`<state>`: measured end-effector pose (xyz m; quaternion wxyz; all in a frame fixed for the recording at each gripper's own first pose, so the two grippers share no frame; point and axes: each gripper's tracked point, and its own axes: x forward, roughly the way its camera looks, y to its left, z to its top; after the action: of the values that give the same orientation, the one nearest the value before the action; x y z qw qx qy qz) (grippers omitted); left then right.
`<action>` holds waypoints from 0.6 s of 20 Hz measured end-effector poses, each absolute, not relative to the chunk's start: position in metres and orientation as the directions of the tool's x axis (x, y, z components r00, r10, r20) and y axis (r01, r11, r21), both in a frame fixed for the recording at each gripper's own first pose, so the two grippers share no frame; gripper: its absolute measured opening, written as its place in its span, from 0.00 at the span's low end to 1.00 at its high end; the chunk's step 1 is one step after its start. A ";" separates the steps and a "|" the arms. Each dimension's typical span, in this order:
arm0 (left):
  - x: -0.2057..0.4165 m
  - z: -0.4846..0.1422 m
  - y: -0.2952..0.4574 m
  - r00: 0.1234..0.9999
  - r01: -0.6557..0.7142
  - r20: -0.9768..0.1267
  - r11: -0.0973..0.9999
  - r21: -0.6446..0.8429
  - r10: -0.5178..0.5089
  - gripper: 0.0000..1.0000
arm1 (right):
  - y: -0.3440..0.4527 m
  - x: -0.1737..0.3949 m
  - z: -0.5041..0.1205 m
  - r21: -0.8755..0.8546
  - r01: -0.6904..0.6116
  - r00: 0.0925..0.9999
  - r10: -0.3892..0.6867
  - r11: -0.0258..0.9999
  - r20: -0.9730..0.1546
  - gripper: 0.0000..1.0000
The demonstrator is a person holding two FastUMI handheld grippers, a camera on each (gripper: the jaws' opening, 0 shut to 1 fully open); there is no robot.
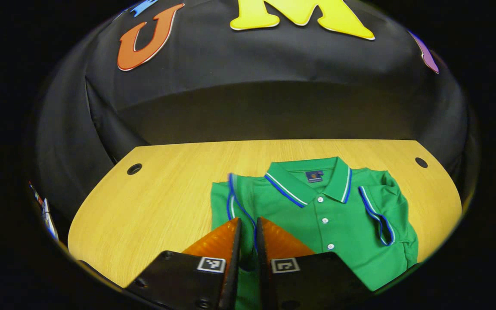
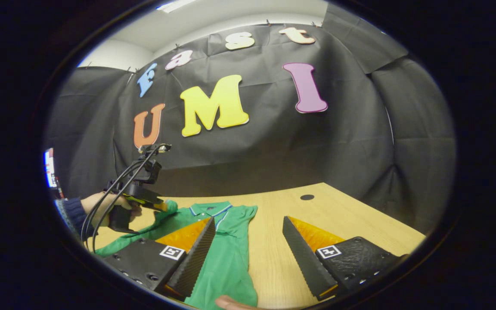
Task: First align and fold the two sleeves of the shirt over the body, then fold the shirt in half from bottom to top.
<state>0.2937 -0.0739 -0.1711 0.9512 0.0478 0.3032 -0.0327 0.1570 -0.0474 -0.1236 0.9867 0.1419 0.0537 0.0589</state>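
Observation:
A green polo shirt (image 1: 338,224) with blue-and-white trim lies face up on the wooden table (image 1: 153,202), collar at the far side. One sleeve (image 1: 385,206) is folded over the body on the right. My left gripper (image 1: 248,220) is shut on the other sleeve (image 1: 233,193), whose trimmed cuff rises from between the fingers. In the right gripper view the shirt (image 2: 230,258) stretches away at lower left, and a hand holds the left gripper (image 2: 159,206) with the green sleeve lifted off the table. My right gripper (image 2: 248,219) stands open above the shirt's edge, with nothing between its fingers.
The table has a round cable hole near each far corner (image 1: 134,168) (image 1: 421,162), one also in the right gripper view (image 2: 307,197). Bare wood lies to the left of the shirt. Black cloth walls close in behind the table. A fingertip (image 2: 230,303) shows at the bottom edge.

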 end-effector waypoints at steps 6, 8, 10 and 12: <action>0.285 -0.163 -0.082 0.826 0.071 -0.561 0.997 0.008 -0.054 0.84 | -0.048 0.159 -0.126 0.279 -0.097 0.987 0.128 0.955 -0.096 0.92; 0.282 -0.156 -0.081 0.838 0.063 -0.543 0.998 -0.012 -0.059 0.88 | -0.047 0.159 -0.127 0.276 -0.095 0.987 0.127 0.956 -0.098 0.95; 0.275 -0.152 -0.077 0.843 0.051 -0.534 0.998 -0.036 -0.062 1.00 | -0.047 0.158 -0.129 0.264 -0.095 0.986 0.127 0.960 -0.104 0.99; 0.266 -0.145 -0.073 0.850 0.044 -0.522 0.998 -0.050 -0.064 1.00 | -0.042 0.155 -0.127 0.275 -0.112 0.983 0.147 0.955 -0.110 0.95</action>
<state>0.2657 -0.0728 -0.1450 0.9617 -0.0180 0.2722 -0.0280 0.1550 -0.0418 -0.1273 0.9865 0.1352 0.0645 0.0656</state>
